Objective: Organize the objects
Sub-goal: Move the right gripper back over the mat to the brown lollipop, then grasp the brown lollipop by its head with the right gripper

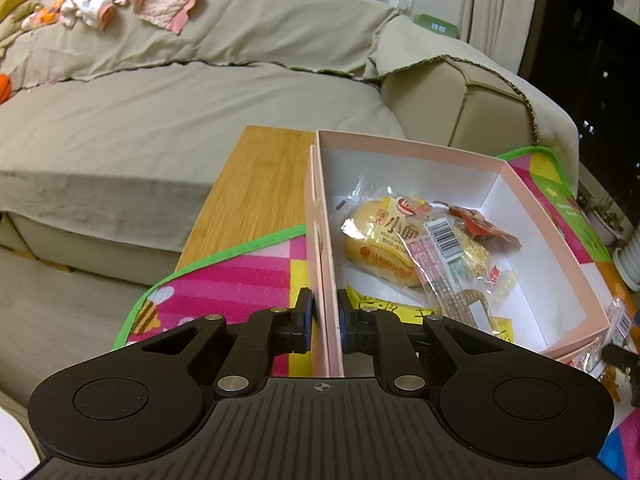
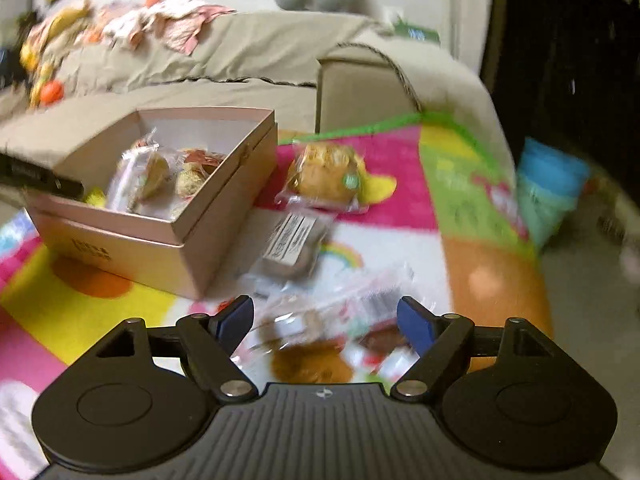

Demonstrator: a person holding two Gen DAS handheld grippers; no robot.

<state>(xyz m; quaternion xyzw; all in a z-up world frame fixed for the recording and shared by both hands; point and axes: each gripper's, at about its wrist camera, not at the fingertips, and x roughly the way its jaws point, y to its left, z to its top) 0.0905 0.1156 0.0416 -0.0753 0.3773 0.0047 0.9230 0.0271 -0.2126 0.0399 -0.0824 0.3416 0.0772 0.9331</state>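
**A:** What does each gripper hold?

**B:** The left gripper [image 1: 325,316] is clamped on the near wall of the pink box [image 1: 404,148], one pad outside, one inside. The right gripper [image 2: 325,322] has its jaws wide apart; nothing is pressed between them. Blurred snack packets [image 2: 320,344] lie on the play mat [image 2: 400,208] just below and between its fingers.

**A:** Where are the things to be organized?

**B:** Partly in the box already: a wrapped yellow bun [image 1: 380,240] and several clear packets. Outside it, in the right wrist view, a wrapped bread roll [image 2: 326,176] lies just beside the box's right wall, a flat grey packet [image 2: 290,248] lies nearer, and the blurred packets lie nearest of all.

**A:** Which relation governs the coming move?

**B:** Judged from these views, the loose packets lie directly ahead of the right gripper, and the box lies up and to their left. The right hand is the nearer; the left is occupied steadying the box.

**A:** And orientation?

**B:** The grey packet's long axis runs away from the gripper, tilted slightly rightward, toward the bread roll. The axis of the nearest packets cannot be told through the blur; they appear to lie roughly crosswise between the fingers, so a closing pinch would probably meet their narrow dimension.
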